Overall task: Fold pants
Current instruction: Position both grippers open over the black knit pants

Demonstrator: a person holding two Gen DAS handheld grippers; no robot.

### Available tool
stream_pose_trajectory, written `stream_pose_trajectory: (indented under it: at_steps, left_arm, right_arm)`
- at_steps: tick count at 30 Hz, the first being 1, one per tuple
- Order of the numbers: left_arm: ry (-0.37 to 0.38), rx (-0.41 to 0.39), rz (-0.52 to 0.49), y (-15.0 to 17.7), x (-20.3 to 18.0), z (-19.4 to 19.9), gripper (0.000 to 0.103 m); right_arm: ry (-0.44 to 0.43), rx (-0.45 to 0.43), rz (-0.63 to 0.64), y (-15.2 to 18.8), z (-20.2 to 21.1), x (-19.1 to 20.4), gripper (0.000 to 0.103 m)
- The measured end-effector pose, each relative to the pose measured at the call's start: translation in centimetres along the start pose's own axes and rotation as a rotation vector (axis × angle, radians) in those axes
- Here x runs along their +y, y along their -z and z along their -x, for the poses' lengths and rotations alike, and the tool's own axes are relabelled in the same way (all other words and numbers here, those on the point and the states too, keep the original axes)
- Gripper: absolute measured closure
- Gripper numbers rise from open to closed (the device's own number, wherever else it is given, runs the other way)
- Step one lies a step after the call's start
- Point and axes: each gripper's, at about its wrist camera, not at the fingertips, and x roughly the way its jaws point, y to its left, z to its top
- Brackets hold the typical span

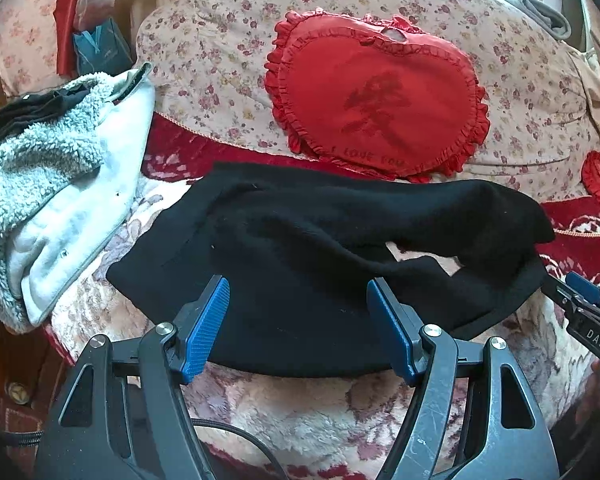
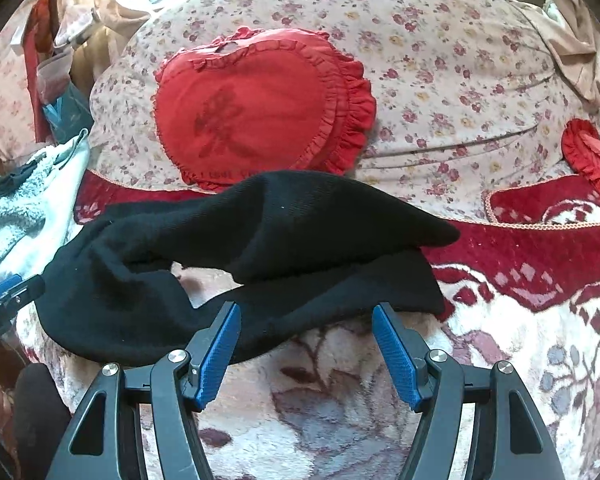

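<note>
Black pants [image 1: 300,248] lie crumpled on a plush floral blanket [image 1: 300,412], with one leg folded over the other. My left gripper [image 1: 298,296] is open and empty, its blue pads over the near edge of the pants' left part. My right gripper [image 2: 306,320] is open and empty at the near edge of the pants [image 2: 240,248] on their right part. The right gripper also shows at the right edge of the left wrist view [image 1: 580,300]. The left gripper's tip shows at the left edge of the right wrist view [image 2: 8,288].
A red heart-shaped cushion [image 1: 376,100] leans on a floral quilt [image 1: 220,60] behind the pants. A fleece-lined white garment [image 1: 48,200] is piled at the left. A second red cushion [image 2: 592,152] lies at the right. Bags and clutter stand at the back left [image 1: 96,44].
</note>
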Motion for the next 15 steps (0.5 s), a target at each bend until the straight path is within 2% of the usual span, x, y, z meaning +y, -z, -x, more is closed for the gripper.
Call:
stream_pose_trajectory:
  at_steps: [15]
  left_arm:
    - [-0.001,0.022,-0.004,0.1,-0.2,-0.8,0.031]
  right_arm:
    - [-0.023,0.024,0.013,-0.2,-1.2,0.4,0.036]
